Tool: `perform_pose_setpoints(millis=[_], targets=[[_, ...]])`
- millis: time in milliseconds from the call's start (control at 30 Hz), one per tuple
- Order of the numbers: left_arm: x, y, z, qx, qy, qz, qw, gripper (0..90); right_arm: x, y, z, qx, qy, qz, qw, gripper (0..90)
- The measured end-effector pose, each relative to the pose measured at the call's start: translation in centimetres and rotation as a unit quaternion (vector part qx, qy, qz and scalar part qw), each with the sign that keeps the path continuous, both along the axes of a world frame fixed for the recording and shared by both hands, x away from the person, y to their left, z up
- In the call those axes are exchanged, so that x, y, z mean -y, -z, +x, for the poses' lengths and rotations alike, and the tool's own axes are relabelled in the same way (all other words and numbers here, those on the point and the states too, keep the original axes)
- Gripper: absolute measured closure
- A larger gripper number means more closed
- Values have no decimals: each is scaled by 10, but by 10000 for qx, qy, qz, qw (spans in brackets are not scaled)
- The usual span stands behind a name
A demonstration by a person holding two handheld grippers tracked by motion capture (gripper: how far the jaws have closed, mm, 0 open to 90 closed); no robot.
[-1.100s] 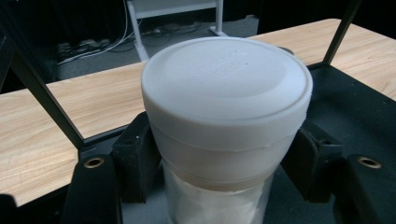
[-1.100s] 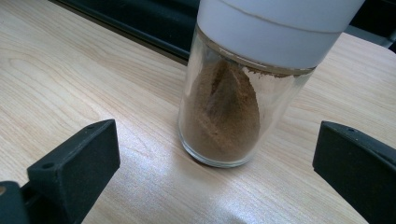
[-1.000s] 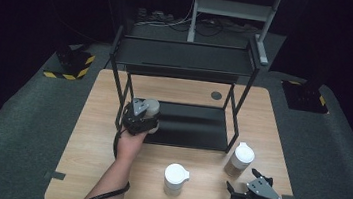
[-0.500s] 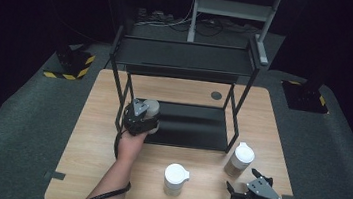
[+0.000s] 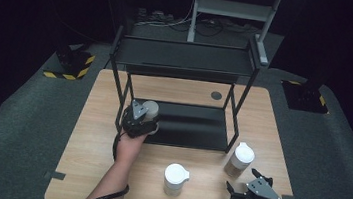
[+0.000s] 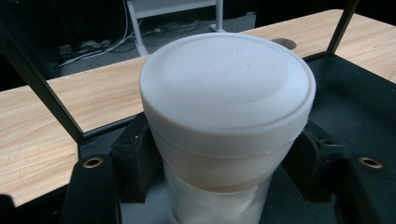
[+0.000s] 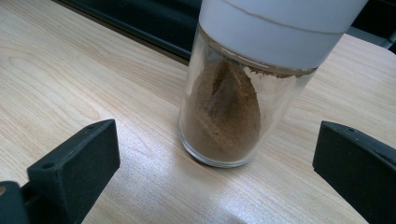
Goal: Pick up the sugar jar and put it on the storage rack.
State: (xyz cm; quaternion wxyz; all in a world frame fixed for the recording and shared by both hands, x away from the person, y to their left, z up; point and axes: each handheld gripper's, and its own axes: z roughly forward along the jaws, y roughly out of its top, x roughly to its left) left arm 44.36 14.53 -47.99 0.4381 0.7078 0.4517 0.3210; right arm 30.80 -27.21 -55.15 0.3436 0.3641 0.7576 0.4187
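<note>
On the wooden table (image 5: 94,140), the left gripper (image 5: 138,120) clamps a white-lidded jar (image 6: 227,116) over the near-left black shelf (image 5: 191,126), while the right gripper (image 5: 253,194) gapes wide before a brown-powder jar (image 7: 233,102).

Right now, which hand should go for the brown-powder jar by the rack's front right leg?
Right. The right claw is open, facing that brown-powder jar close ahead. The left claw is shut on another jar over the rack's lower shelf.

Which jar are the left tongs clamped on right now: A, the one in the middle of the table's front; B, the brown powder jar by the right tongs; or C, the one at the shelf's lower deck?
C: the left tongs grip the white-lidded jar at the black lower deck.
</note>
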Motion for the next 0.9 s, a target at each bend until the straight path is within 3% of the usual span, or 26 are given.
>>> perform_pose_setpoints(millis=[333, 900], targets=[[-1, 0, 0, -42, 24, -21, 10000, 331, 0, 0, 0, -2, 0, 9, 10000, 0], [0, -14, -2, -23, 37, -75, 10000, 96, 0, 0, 0, -9, -7, -4, 10000, 0]])
